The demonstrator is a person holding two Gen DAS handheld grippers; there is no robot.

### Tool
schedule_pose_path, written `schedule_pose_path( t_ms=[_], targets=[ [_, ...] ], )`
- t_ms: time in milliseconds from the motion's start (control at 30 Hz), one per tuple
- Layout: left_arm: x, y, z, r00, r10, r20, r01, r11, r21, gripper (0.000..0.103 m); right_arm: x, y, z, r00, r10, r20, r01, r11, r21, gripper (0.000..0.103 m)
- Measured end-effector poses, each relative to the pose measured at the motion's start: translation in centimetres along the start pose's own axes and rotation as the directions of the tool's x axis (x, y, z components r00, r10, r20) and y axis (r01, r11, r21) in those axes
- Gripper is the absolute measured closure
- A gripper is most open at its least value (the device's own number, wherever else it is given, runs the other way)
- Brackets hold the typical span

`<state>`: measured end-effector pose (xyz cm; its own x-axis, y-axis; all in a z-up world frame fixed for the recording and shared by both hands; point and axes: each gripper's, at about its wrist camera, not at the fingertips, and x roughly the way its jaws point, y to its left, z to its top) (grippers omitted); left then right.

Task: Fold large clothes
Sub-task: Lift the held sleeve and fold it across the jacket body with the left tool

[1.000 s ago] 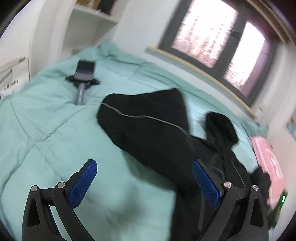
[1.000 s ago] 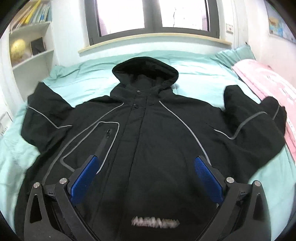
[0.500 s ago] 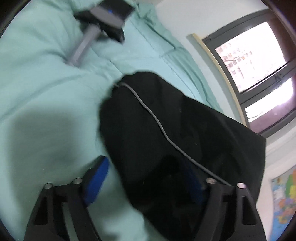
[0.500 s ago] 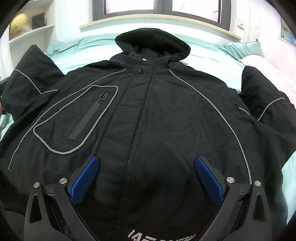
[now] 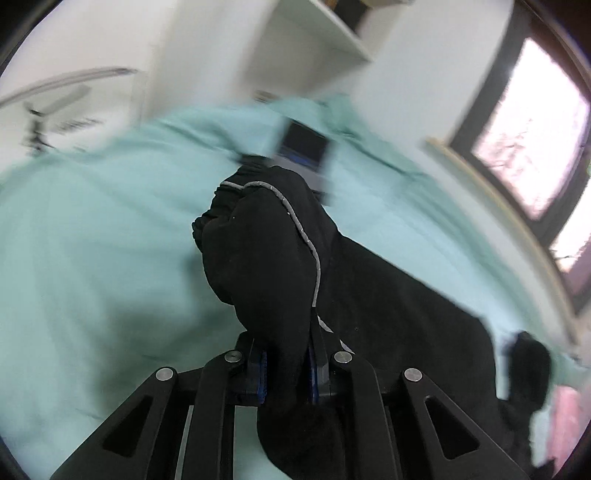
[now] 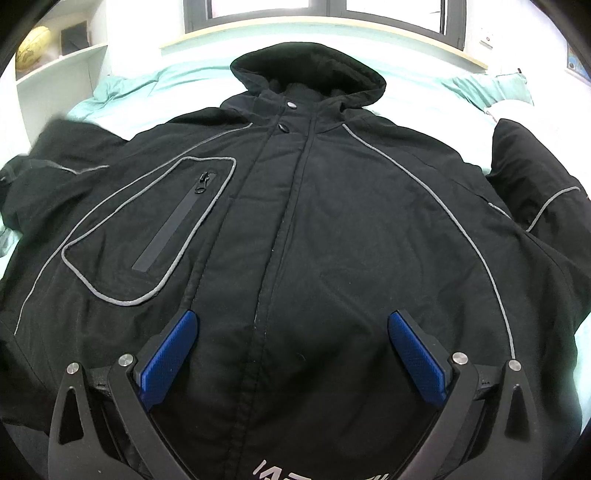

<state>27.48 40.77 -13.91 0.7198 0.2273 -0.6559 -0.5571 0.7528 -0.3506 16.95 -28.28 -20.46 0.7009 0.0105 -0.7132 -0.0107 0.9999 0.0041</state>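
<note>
Here, closest to me, my left gripper [image 5: 286,369] has its blue pads pressed onto a bunched fold of one sleeve [image 5: 266,258] of the black jacket [image 6: 314,229], the cloth squeezed between them and rising in a hump with a grey piping line curving over it. My right gripper [image 6: 291,354] stands with its two blue pads spread wide and nothing between them, poised low over the jacket's lower front, where white lettering shows at the hem. I count one jacket, lying face up and spread across the mint-green bedspread [image 5: 92,258], its front closed. On its chest there is one zipped pocket [image 6: 173,225] outlined in grey piping, its contents hidden, and two snap buttons [image 6: 292,105] sit one above the other at the collar. The second sleeve [image 6: 532,184] lies out to the right in the right wrist view, folded back on itself. Beyond the collar the hood [image 6: 306,66] lies flat toward the window [image 6: 325,5]. Past the pinched sleeve a dark, blurred device [image 5: 303,147] rests on the bedspread; I cannot tell what it is. Farthest off, a white shelf [image 6: 59,62] holds one globe [image 6: 33,51] and one dark box beside it, and a pale green pillow [image 6: 487,88] lies by the far wall.
</note>
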Motion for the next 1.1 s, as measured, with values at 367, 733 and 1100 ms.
schedule_pose_path(
  t_ms=[367,733,1100],
  targets=[
    [-3.2,-1.3,-2.1,0.994,-0.104,0.03,0.098,0.985,0.142,0.087,0.2,0.0,0.0,1.0,0.001,-0.009,-0.001,1.0,0.0,0.0],
    [-18.5,-19.3,-9.9,0.868,-0.496,-0.003,0.418,0.729,0.542,0.088,-2.2,-0.8,0.4,1.0,-0.024,0.01,0.023,0.998,0.057,0.0],
    [-15.9,-35.0,-29.3,0.826,-0.398,-0.399,0.556,0.458,0.694,0.088,-10.6,-4.3,1.1,0.997,-0.041,0.064,0.035,0.995,0.089,0.0]
  ],
)
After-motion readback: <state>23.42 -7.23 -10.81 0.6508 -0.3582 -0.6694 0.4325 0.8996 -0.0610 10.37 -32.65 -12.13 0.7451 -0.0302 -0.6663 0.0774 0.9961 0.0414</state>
